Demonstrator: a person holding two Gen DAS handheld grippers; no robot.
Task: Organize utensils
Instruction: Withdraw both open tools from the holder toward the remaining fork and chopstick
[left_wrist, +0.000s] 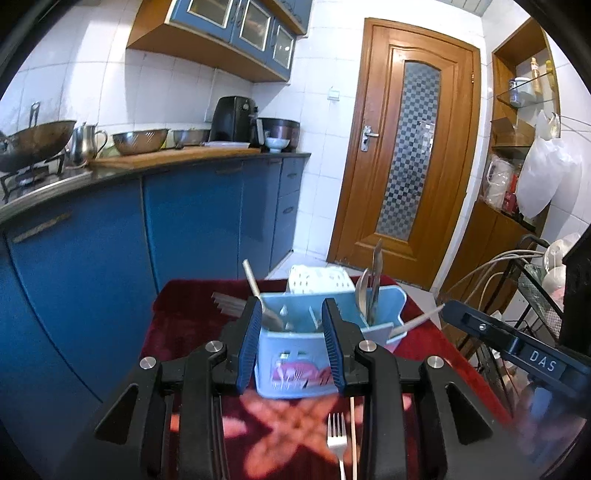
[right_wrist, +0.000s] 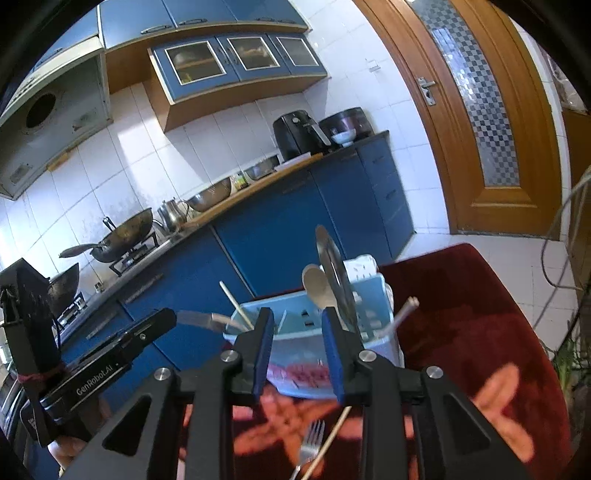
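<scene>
Your left gripper (left_wrist: 291, 312) hangs just short of the light blue utensil caddy (left_wrist: 295, 350), its blue-padded fingers (left_wrist: 248, 332) parted with nothing between them; the pads touch nothing. Your right gripper (right_wrist: 297, 321) is likewise released, fingers (right_wrist: 264, 350) apart and empty, pointing at the same caddy (right_wrist: 365, 295) from its other side. The caddy stands near the far edge of the table, on the dark red cloth (left_wrist: 177, 306) with pink flower shapes. In its compartments you can see a spoon (left_wrist: 362, 291) and a broad knife blade (left_wrist: 376, 273) standing upright together at the right end, and a pale stick-like handle (left_wrist: 253, 280) leaning out of the left end; a white plastic utensil (left_wrist: 417, 323) juts from the right side, though which compartment it sits in you cannot tell. A white perforated basket (left_wrist: 317, 278) sits just behind the caddy. On the cloth near the table's front edge, below your fingers, lie a metal fork (left_wrist: 337, 439) and a thin pale chopstick (left_wrist: 352, 432) beside it, both untouched. A few dark sticks (left_wrist: 227, 304) rest on the cloth left of the caddy.
</scene>
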